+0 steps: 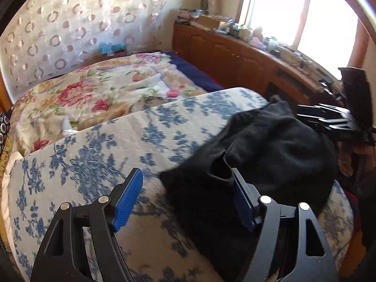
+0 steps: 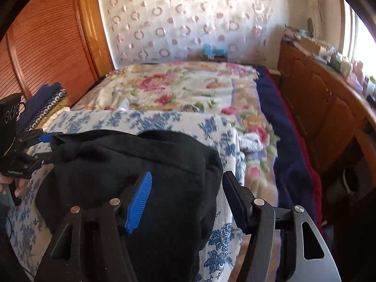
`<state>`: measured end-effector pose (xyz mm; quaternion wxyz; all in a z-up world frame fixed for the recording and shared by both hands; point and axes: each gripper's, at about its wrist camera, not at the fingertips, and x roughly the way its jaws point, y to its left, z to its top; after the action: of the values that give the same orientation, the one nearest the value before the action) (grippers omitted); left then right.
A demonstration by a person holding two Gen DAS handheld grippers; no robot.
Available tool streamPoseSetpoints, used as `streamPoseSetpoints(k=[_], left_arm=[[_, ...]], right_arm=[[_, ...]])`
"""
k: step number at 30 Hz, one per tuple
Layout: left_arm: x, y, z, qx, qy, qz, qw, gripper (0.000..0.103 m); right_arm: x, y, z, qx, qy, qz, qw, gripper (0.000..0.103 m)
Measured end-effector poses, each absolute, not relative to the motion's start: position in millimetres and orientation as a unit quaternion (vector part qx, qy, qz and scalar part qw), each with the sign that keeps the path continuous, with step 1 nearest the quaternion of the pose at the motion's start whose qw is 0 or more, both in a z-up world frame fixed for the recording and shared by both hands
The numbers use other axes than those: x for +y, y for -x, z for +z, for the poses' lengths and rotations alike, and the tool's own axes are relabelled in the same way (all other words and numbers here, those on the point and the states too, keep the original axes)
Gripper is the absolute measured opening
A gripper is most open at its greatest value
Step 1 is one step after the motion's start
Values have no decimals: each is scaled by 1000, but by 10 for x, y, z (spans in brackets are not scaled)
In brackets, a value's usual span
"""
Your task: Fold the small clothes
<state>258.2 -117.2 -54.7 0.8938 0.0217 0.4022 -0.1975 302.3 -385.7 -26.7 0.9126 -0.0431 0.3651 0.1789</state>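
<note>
A small black garment (image 1: 265,155) lies bunched on a blue-and-white floral cushion (image 1: 98,155). My left gripper (image 1: 185,199) is open, its right finger at the garment's near-left edge, its left finger over bare cushion. In the right wrist view the garment (image 2: 131,164) fills the middle. My right gripper (image 2: 185,199) is open, its left finger over the cloth, its right finger past the garment's right edge. The left gripper (image 2: 44,145) shows there at the garment's far-left corner. The right gripper (image 1: 329,119) shows in the left wrist view at the garment's far-right side.
Beyond the cushion lies a bed with a flowered quilt (image 1: 98,89) and dark blue blanket (image 2: 289,145). A wooden cabinet (image 1: 235,54) with clutter on top runs along the right under a window. A wooden louvred door (image 2: 47,47) stands at left.
</note>
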Motion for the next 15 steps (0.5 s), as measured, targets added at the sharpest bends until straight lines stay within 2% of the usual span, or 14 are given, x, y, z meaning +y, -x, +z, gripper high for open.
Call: streamPoseSetpoints(k=[4, 11, 15], left_arm=[[-1087, -2737, -699, 427, 0, -186, 885, 75], [-1136, -2687, -729, 422, -10, -192, 886, 74], [-1136, -2678, -737, 424, -2, -212, 880, 63]], right_arm=[[-3802, -3050, -260, 371, 50, 184, 909, 66], [-3818, -3127, -293, 390, 26, 186, 901, 67], [-3816, -3146, -329, 391, 18, 194, 899, 67]])
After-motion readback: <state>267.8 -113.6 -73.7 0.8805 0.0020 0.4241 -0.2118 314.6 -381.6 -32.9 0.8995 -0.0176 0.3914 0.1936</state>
